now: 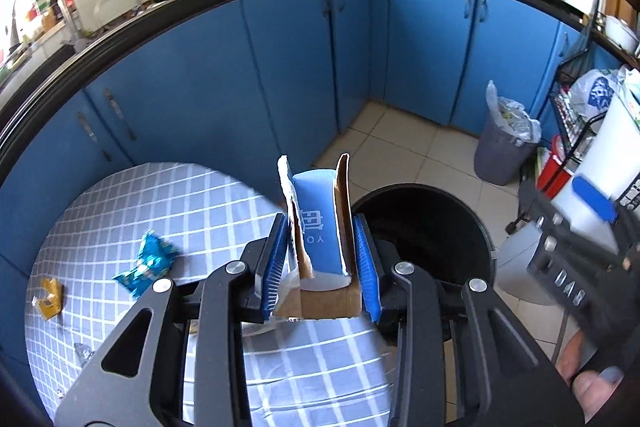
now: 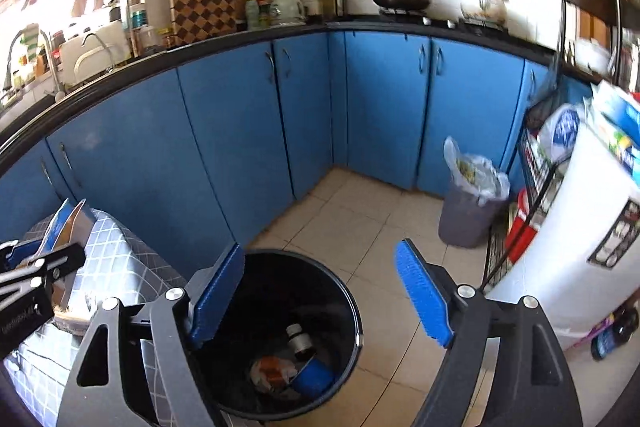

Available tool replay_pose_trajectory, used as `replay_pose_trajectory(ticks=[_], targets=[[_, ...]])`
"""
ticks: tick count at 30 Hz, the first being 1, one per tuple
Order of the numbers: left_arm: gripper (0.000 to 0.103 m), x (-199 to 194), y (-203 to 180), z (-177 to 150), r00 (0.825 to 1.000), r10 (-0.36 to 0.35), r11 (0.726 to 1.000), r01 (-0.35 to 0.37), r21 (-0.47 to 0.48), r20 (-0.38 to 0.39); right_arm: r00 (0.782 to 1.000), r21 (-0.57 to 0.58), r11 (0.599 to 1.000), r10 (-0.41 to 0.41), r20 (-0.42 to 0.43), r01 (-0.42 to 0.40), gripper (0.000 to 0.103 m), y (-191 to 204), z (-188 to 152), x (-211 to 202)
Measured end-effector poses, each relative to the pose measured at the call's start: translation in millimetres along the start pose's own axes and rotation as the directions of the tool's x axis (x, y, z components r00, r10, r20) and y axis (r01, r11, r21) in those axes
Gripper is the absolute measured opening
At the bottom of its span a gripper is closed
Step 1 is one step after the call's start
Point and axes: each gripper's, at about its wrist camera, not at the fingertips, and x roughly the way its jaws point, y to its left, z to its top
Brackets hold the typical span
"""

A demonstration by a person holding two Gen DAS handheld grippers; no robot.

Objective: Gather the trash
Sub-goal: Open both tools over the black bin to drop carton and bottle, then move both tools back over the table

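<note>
Left gripper (image 1: 320,263) fingers clamped on a torn blue carton (image 1: 318,223), held above the near edge of the checked counter (image 1: 120,195), just beside the black bin (image 2: 344,291). Right gripper (image 2: 320,291) hanging over the bin's mouth, fingers wide apart, nothing between them. Best bet for the drop: carry the carton fully past the bin rim before letting go, flaps pointing down so nothing catches.

Count left on the counter: one blue wrapper (image 1: 146,263), one yellow wrapper (image 1: 49,297), one small silvery scrap (image 1: 83,351) near the edge. Inside the bin: roughly three bits, hard to tell exactly.
</note>
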Motion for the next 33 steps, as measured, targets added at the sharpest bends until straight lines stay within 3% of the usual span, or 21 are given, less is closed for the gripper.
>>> replay_pose_trajectory(ticks=[7,9,10,11,16,23,33], targets=[[0.039,8.6,-39.4,25.2,0.998,-0.066,0.997,0.065,0.046,0.012,0.999,0.010,1.000,-0.024,-0.030,0.025,0.076,-20.9,-12.4,0.4],[0.064,12.0,-48.8,29.8,0.997,-0.075,0.996,0.074,0.047,0.016,0.999,0.022,0.999,-0.023,-0.035,0.023,0.076,-27.2,-14.1,-0.1],[0.086,12.7,-51.1,30.8,0.997,-0.071,0.997,0.070,0.043,0.024,0.999,0.027,0.999,-0.019,-0.037,0.020,0.076,-28.0,-13.7,-0.3],[0.093,12.3,-52.6,31.8,0.997,-0.072,0.997,0.070,0.037,0.040,0.999,0.032,0.999,-0.018,-0.039,0.019,0.076,-30.0,-14.0,-0.3],[0.093,15.4,-57.2,30.2,0.998,-0.049,0.997,0.046,0.060,0.048,0.999,0.028,1.000,-0.011,-0.042,0.012,0.076,-28.7,-16.1,0.6],[0.095,16.6,-34.6,15.9,1.000,-0.019,0.999,0.018,0.031,0.024,0.999,0.014,1.000,0.010,-0.038,-0.009,0.076,-11.8,-14.7,-0.4],[0.097,-14.6,-2.7,0.5,0.998,0.010,1.000,-0.010,0.008,0.059,1.000,-0.014,1.000,0.025,0.001,-0.025,0.076,18.0,-1.4,-20.8]])
